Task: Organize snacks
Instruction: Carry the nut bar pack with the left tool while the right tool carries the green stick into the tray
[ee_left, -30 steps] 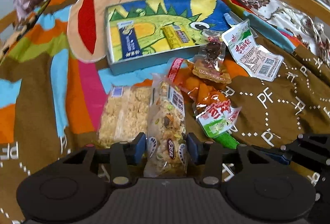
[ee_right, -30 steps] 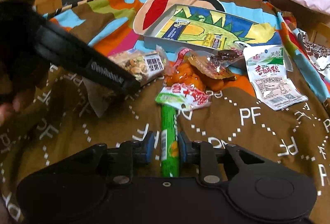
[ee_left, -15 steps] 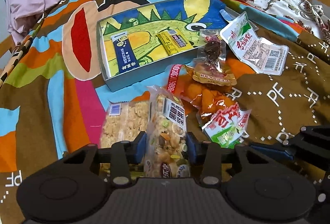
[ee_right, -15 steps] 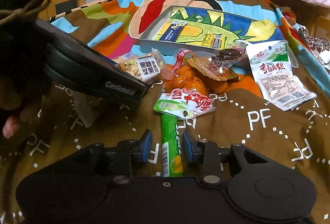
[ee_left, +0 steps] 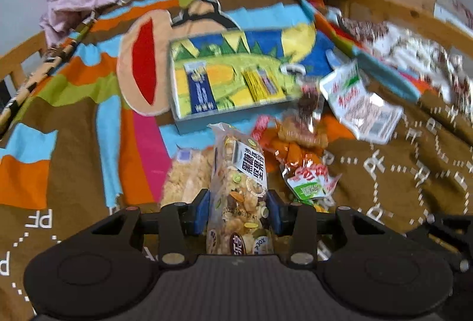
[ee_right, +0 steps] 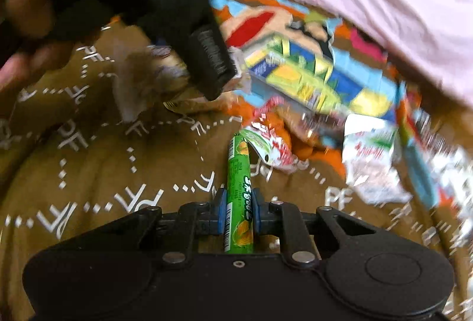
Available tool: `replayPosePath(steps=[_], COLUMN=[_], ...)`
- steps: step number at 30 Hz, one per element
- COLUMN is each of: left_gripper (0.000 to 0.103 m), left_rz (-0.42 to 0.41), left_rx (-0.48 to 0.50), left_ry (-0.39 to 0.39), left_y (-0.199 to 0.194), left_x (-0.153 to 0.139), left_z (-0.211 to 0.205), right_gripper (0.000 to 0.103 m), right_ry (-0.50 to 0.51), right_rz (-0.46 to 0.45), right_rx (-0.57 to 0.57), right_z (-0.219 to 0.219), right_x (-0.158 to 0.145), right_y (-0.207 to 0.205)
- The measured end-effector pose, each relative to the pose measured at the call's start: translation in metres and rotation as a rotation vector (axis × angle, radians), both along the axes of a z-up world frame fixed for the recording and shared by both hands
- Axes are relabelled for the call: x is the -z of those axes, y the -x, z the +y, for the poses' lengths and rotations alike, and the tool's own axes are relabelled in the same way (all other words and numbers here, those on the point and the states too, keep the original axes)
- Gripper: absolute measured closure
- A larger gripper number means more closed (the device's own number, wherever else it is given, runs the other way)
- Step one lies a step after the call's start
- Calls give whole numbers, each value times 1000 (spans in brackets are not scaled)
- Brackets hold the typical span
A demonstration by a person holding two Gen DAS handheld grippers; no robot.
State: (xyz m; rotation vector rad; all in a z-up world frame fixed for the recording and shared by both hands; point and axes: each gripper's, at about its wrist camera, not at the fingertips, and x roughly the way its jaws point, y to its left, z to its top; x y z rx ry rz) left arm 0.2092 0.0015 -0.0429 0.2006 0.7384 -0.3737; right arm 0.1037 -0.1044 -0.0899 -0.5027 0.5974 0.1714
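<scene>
The left gripper [ee_left: 239,213] is pinching a clear nut-mix packet [ee_left: 241,188] with a white label, pointing toward the dinosaur-printed tray [ee_left: 236,78] beyond. The right gripper [ee_right: 239,210] is squeezing a green stick snack [ee_right: 239,193] lying lengthwise above the brown blanket [ee_right: 118,173].

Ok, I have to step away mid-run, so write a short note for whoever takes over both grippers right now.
Left gripper: fingers shut on the nut-mix bag, which stands up between them.
Right gripper: fingers shut on the green stick snack.
Dinosaur tray lies ahead on the blanket; it holds a blue sachet and a yellow sachet.
Done: those two sachets are in the tray.
Left: place both held snacks, then the rice-cracker pack, the orange packets, the green-and-red packet and the white pouch, all loose beside the tray.
</scene>
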Motion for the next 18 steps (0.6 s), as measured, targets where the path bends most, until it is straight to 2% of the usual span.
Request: replayPosePath(steps=[5,9,14,18], left_gripper=[58,58,58,58], left_rz=[-85,-155,-225,-269], left_rx=[-48,-91,-168,-213], left_ry=[75,131,194,288], left_y=[10,12,8,-7], left_x=[-20,-34,-50,-66], left_z=[10,18,22,24], right_gripper=[84,84,84,84], right_ry=[65,76,-2,-24], right_rz=[-122,-202,-249,-313], right_rx=[-37,-25,24,20], right_z=[3,0,-13,-24], right_x=[-12,-25,-59,-91], right_y=[19,17,-2,-28])
